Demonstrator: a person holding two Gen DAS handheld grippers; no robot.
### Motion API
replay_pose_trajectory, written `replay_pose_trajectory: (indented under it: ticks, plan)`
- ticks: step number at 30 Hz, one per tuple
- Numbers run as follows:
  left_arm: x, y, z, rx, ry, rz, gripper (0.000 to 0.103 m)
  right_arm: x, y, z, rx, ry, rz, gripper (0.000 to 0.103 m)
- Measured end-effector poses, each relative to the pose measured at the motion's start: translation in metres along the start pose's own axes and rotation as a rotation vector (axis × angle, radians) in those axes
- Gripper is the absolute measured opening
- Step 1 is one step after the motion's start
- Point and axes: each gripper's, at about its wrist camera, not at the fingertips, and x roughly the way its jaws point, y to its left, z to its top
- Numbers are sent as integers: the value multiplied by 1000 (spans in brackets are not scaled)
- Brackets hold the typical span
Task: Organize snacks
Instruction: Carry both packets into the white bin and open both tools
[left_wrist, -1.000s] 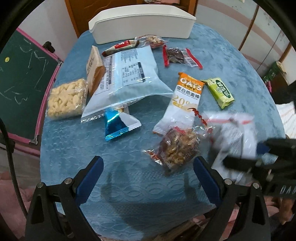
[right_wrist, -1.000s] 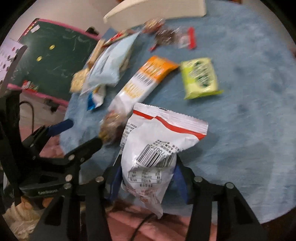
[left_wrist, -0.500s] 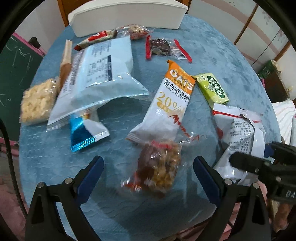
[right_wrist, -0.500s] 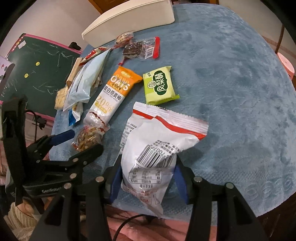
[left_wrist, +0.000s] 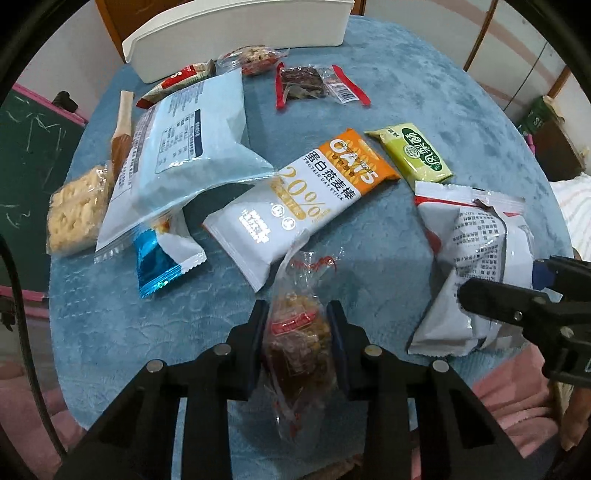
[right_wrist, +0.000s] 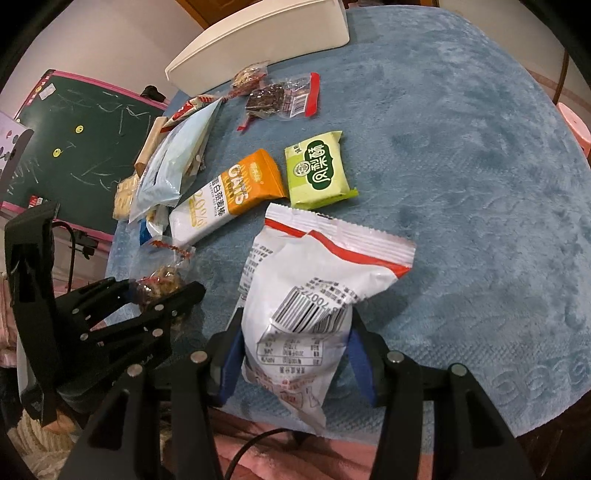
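My left gripper (left_wrist: 297, 338) is shut on a clear packet of brown nut brittle (left_wrist: 297, 332) at the near edge of the blue table; it also shows in the right wrist view (right_wrist: 159, 284). My right gripper (right_wrist: 295, 350) is shut on a white bag with a red stripe and barcode (right_wrist: 314, 280), which also shows at the right of the left wrist view (left_wrist: 476, 254). On the cloth lie an orange-and-white oat bar (left_wrist: 303, 199), a green pastry pack (left_wrist: 413, 155), a large pale blue bag (left_wrist: 184, 147) and a blue-and-white wrapper (left_wrist: 162, 262).
A white bin (left_wrist: 236, 37) stands at the table's far edge. Near it lie a red-edged dark snack pack (left_wrist: 310, 86) and a small nut packet (left_wrist: 255, 59). A cracker pack (left_wrist: 77, 210) lies at the left edge. A green chalkboard (right_wrist: 85, 140) stands left of the table.
My left gripper has moved forward and shut on the nut brittle packet, which lay between its open jaws before. The right gripper keeps hold of the white bag.
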Motion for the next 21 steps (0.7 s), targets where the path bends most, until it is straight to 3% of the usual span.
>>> replay_pose_trajectory:
  ticks: [6,11,16,21]
  plan:
    - [-37,-1,1,20,-66,10,30,-3,2,-1,-10,-11,-4,50]
    - [-79,8,19,5,-135,-26,30,-23,8,10,-49,-66,-29,47]
    - [-125,22,62,20,-229,-4,30,-57,23,40,-126,-143,-50,47]
    - [-175,44,130,30,-344,57,31,-101,50,107,-211,-251,-93,47]
